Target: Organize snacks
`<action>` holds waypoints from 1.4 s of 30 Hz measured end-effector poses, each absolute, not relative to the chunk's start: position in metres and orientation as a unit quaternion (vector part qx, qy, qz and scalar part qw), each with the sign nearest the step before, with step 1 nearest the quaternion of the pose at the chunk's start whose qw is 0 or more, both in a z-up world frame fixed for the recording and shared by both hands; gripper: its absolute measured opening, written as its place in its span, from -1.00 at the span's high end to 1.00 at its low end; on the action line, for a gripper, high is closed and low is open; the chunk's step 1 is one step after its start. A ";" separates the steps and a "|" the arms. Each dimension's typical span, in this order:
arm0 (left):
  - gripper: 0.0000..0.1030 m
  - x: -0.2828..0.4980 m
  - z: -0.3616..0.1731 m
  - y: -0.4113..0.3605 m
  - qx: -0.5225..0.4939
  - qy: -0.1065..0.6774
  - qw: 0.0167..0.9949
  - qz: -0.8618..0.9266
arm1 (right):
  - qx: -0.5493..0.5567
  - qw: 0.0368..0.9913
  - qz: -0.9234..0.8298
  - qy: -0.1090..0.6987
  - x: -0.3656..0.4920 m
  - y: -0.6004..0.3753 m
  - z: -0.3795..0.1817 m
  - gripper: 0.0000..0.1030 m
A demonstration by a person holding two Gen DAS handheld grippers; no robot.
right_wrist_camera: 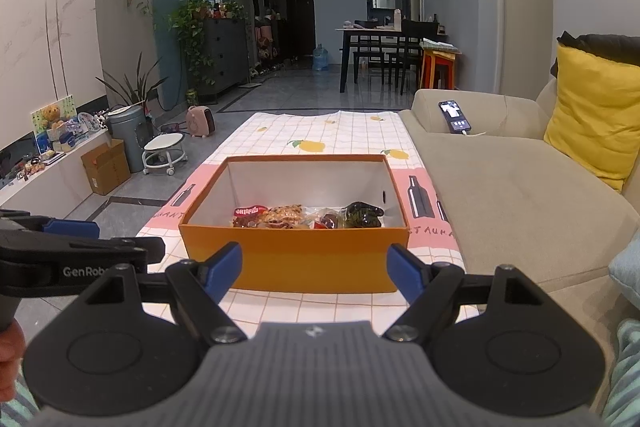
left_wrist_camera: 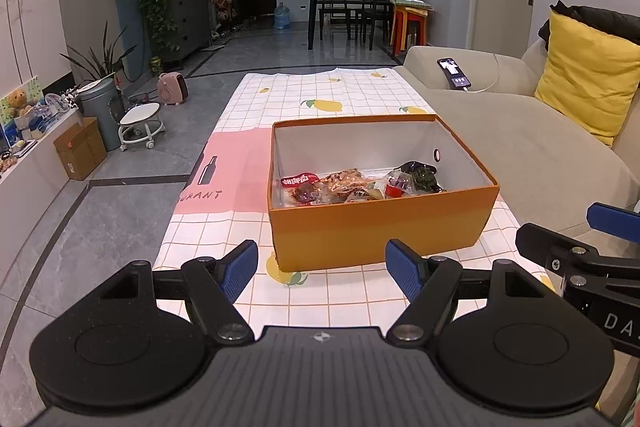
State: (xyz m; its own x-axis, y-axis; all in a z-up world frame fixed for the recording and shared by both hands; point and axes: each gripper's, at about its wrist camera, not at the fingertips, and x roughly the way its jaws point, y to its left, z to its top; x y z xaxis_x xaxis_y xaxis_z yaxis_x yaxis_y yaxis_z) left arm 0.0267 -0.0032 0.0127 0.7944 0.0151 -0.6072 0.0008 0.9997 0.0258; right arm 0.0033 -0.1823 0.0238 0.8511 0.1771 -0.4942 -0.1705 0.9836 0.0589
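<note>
An orange box [left_wrist_camera: 376, 227] [right_wrist_camera: 296, 259] stands on the table covered by a checked lemon-print cloth [left_wrist_camera: 304, 95] [right_wrist_camera: 320, 135]. Several snack packets [left_wrist_camera: 344, 185] [right_wrist_camera: 296, 217] lie along its near inner wall. My left gripper [left_wrist_camera: 322, 269] hovers open just short of the box's near left corner, nothing between its blue pads. My right gripper [right_wrist_camera: 316, 269] is open too, facing the box's near wall, empty. Each gripper shows at the edge of the other's view: the right one [left_wrist_camera: 576, 251] and the left one [right_wrist_camera: 76, 247].
A beige sofa [left_wrist_camera: 520, 147] [right_wrist_camera: 500, 187] runs along the table's right side, with a phone [left_wrist_camera: 454, 73] [right_wrist_camera: 454, 117] on its arm and a yellow cushion [left_wrist_camera: 588, 75]. Left of the table is grey floor with a cardboard box [left_wrist_camera: 80, 149], bin and small stool.
</note>
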 end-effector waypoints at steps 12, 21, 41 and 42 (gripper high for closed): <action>-0.66 0.027 0.013 -0.003 0.013 0.320 0.947 0.004 | 0.008 0.963 0.089 0.254 0.003 -0.182 0.025 -0.50; -0.66 0.025 0.013 -0.001 0.013 0.324 0.946 0.005 | 0.009 0.963 0.088 0.254 0.002 -0.183 0.023 -0.51; -0.66 0.023 0.014 0.004 0.012 0.326 0.945 0.011 | 0.007 0.963 0.089 0.254 0.001 -0.182 0.024 -0.51; -0.66 0.023 0.014 0.004 0.013 0.325 0.946 0.010 | 0.007 0.963 0.089 0.254 0.001 -0.182 0.024 -0.51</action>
State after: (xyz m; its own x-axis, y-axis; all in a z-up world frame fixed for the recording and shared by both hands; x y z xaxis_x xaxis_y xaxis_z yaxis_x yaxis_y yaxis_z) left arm 0.0232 0.0036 0.0142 0.7885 0.0279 -0.6144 -0.0111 0.9995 0.0311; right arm 0.0011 -0.1820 0.0236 0.8550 0.1749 -0.4883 -0.1679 0.9841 0.0584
